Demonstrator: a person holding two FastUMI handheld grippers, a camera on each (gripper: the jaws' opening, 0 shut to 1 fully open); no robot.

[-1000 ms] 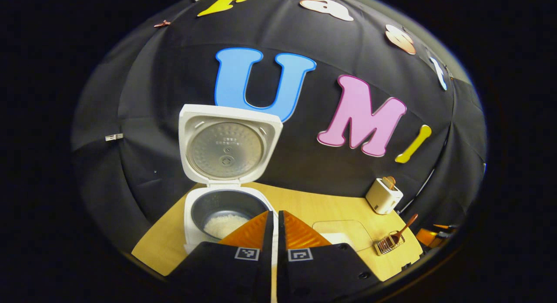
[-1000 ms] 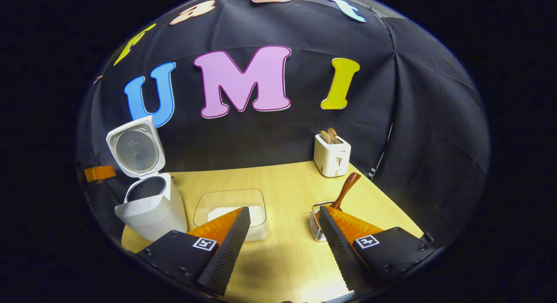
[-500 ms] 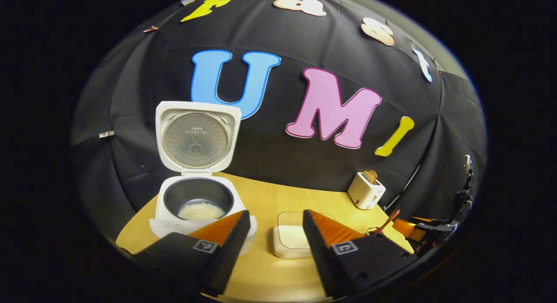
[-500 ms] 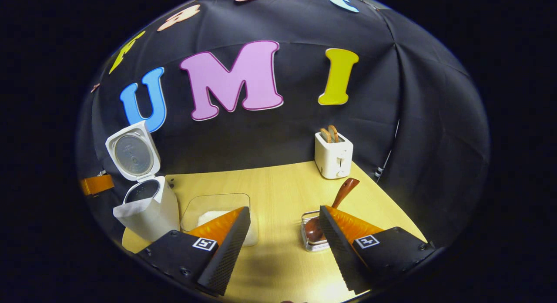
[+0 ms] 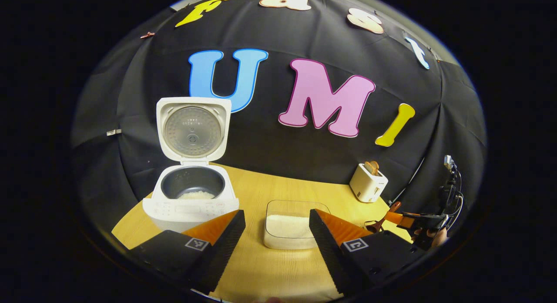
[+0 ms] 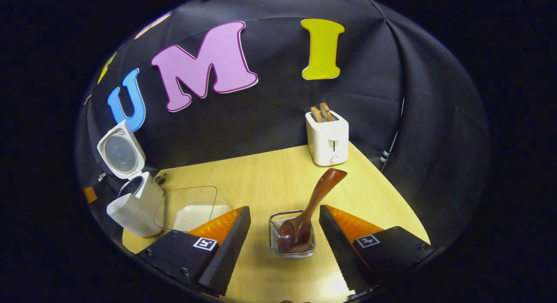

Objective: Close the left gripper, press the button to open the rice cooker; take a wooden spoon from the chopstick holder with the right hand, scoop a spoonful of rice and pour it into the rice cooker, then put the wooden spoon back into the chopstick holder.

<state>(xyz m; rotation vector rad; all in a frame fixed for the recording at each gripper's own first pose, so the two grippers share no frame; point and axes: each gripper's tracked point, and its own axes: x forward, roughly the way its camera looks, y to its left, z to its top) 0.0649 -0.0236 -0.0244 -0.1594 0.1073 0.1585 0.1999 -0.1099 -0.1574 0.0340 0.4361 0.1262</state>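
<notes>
The white rice cooker [image 5: 191, 205] stands with its lid [image 5: 193, 131] up and some rice in the pot; it sits at the far left in the right gripper view [image 6: 130, 203]. My left gripper [image 5: 276, 216] is open, held back from the cooker, touching nothing. A brown wooden spoon [image 6: 311, 207] rests bowl-down in the small chopstick holder [image 6: 291, 250], its handle leaning up to the right. My right gripper [image 6: 285, 211] is open, its fingers on either side of the holder without touching the spoon. A clear container of rice [image 5: 289, 224] [image 6: 191, 207] lies between cooker and holder.
A white toaster [image 6: 327, 135] [image 5: 367, 187] with bread slices stands at the back right of the wooden table [image 6: 261, 181]. The booth's black cloth wall rises close behind. In the left gripper view a hand [image 5: 435, 237] holds the other gripper at the far right.
My left gripper went from shut to open and drew back from the cooker. My right gripper moved forward and right, bringing the holder and spoon between its fingers.
</notes>
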